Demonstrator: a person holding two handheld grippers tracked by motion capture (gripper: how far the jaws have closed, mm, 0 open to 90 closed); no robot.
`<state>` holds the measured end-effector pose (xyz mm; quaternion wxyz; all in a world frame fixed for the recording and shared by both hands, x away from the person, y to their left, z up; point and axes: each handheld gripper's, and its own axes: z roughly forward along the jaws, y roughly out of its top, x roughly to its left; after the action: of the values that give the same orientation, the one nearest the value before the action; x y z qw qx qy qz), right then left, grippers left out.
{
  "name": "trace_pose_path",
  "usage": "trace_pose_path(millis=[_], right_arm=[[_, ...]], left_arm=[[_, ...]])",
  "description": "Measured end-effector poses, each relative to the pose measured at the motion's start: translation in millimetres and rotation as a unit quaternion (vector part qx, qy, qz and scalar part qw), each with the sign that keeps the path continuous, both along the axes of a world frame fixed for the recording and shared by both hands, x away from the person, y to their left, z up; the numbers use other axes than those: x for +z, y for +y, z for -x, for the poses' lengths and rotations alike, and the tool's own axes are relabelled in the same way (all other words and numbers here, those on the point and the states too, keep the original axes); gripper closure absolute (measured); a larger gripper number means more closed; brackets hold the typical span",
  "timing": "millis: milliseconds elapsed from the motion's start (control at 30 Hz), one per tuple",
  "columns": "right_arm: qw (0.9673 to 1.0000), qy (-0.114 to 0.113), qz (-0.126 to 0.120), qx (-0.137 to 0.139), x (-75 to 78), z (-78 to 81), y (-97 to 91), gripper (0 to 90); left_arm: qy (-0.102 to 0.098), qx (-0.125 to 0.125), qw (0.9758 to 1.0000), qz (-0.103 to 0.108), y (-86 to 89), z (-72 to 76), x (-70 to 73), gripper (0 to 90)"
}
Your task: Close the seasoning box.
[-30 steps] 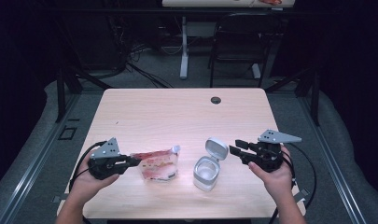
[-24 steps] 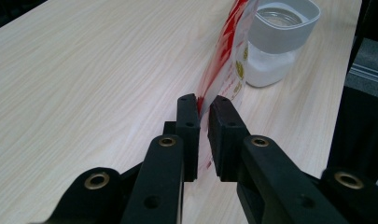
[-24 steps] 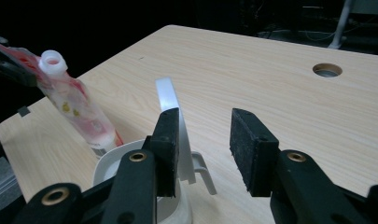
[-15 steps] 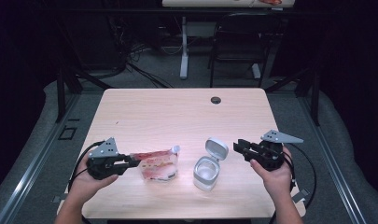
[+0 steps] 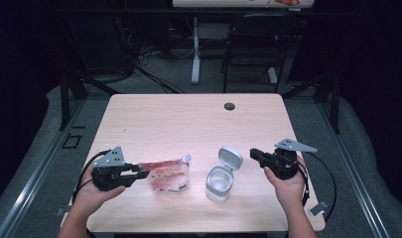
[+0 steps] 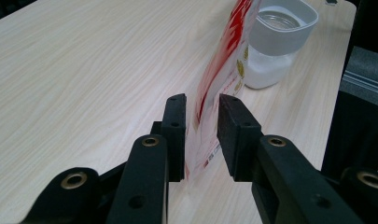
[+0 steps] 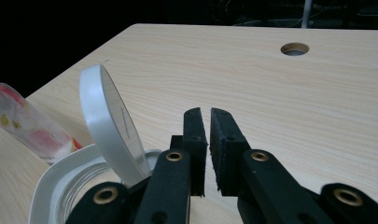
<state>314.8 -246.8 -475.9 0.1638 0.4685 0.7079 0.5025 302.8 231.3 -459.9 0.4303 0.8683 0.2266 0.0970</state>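
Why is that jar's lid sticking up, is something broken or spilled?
Nothing looks broken or spilled. The jar stands upright with its hinged lid flipped open. The red pouch lies beside it, its edge between the left tool's open jaws.

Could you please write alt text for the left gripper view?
The left gripper has just been opening, its two black jaws standing either side of a red-and-white pouch without pressing it. Beyond, a white container stands open on the wooden table.
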Motion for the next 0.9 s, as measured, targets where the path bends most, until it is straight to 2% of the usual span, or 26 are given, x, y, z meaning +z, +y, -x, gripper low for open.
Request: trace_pose_path(millis=[433,900], right_arm=[[1.0,0.005,-0.003,0.005,-1.9,-4.8,7.5,86.2],[0.9998,0.006,0.0,0.02,-2.5,-3.2,14.8,85.9]], left_arm=[[0.0,-0.003,1.0,-0.005,-1.4,-0.4,-0.6,71.3],[0.002,-0.005,1.0,-0.006,-0.5,-0.5,-1.4,70.6]])
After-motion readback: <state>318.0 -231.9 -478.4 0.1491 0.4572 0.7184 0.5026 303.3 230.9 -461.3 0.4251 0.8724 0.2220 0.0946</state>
